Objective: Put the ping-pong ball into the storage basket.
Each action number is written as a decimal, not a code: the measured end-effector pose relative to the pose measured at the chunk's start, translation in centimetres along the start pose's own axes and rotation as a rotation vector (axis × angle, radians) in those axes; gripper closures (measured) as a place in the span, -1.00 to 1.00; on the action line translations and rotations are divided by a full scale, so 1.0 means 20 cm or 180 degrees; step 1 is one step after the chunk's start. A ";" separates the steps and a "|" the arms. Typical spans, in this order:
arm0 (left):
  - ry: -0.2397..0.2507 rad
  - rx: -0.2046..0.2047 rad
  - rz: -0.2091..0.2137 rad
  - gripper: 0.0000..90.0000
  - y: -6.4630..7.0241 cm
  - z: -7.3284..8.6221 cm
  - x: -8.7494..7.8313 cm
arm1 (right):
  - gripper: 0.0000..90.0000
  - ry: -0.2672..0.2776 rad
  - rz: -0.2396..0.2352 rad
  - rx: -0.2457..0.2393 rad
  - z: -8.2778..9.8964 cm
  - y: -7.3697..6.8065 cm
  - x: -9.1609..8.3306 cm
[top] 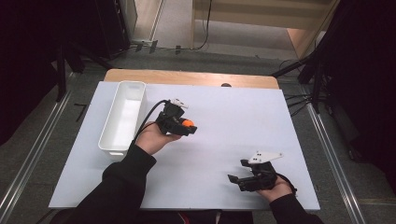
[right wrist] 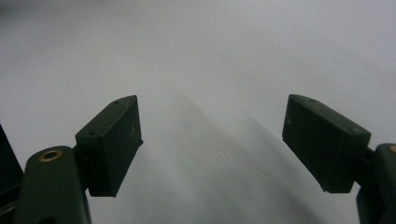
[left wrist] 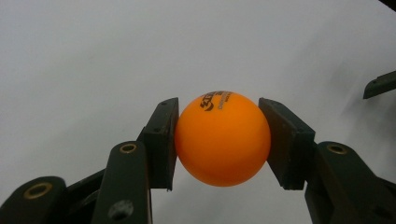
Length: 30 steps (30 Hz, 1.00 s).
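Your tabletop is a wooden board, with its bare wood exposed only as a strip along the far edge. A white sheet lies flat on it and covers the rest of the surface. A white rectangular bin stands directly on the sheet at your left, long side running away from you, its far end near the wood strip.

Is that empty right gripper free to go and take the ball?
Probably not as things stand: the ball is clamped in the left gripper, whose jaws cover both sides. The right gripper is open, with bare table between.
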State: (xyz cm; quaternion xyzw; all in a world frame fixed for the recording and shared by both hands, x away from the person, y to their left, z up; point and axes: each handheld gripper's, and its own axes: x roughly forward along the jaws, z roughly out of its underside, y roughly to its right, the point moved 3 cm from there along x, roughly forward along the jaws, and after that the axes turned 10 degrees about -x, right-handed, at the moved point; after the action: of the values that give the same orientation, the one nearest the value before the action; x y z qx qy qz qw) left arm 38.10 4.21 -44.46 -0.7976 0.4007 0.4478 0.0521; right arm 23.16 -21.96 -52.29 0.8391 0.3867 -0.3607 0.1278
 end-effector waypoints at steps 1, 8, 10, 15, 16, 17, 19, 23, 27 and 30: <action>-0.0018 0.0007 -0.0003 0.13 0.00 0.00 -0.01 | -0.59 0.0001 -0.0001 0.0002 0.00 0.00 0.00; -0.0114 0.0045 -0.0006 0.13 0.01 -0.01 -0.06 | -0.59 0.0003 0.0000 -0.0003 0.00 0.00 0.00; -0.0114 0.0081 -0.0009 0.13 0.02 -0.02 -0.08 | -0.59 0.0005 -0.0001 -0.0004 0.00 0.00 0.00; -0.0106 0.0076 0.0009 0.13 0.02 -0.03 -0.12 | -0.59 0.0006 -0.0002 -0.0010 0.00 0.00 0.00; -0.0120 0.0068 0.0018 0.13 0.02 -0.03 -0.13 | -0.59 0.0005 -0.0001 -0.0010 0.00 0.00 0.00; -0.0130 0.0081 0.0013 0.13 0.02 -0.03 -0.13 | -0.59 0.0005 -0.0001 -0.0010 0.00 0.00 0.00; -0.0160 0.0095 0.0006 0.13 0.02 -0.03 -0.14 | -0.59 0.0004 -0.0001 -0.0007 0.00 0.00 0.00; -0.0199 0.0123 0.0000 0.13 0.01 -0.03 -0.16 | -0.59 0.0009 0.0000 -0.0004 0.00 0.00 0.00; -0.0220 0.0140 -0.0007 0.13 0.00 -0.03 -0.18 | -0.59 0.0001 -0.0001 0.0000 0.00 0.00 0.00; -0.0221 0.0173 -0.0042 0.13 -0.01 -0.03 -0.20 | -0.59 0.0011 0.0000 -0.0009 0.00 0.00 0.00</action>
State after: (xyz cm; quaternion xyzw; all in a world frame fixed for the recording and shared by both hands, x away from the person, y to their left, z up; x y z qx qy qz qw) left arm 37.54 6.43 -41.08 -0.7825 0.4054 0.4638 0.0906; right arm 23.19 -21.96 -52.29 0.8395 0.3874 -0.3588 0.1283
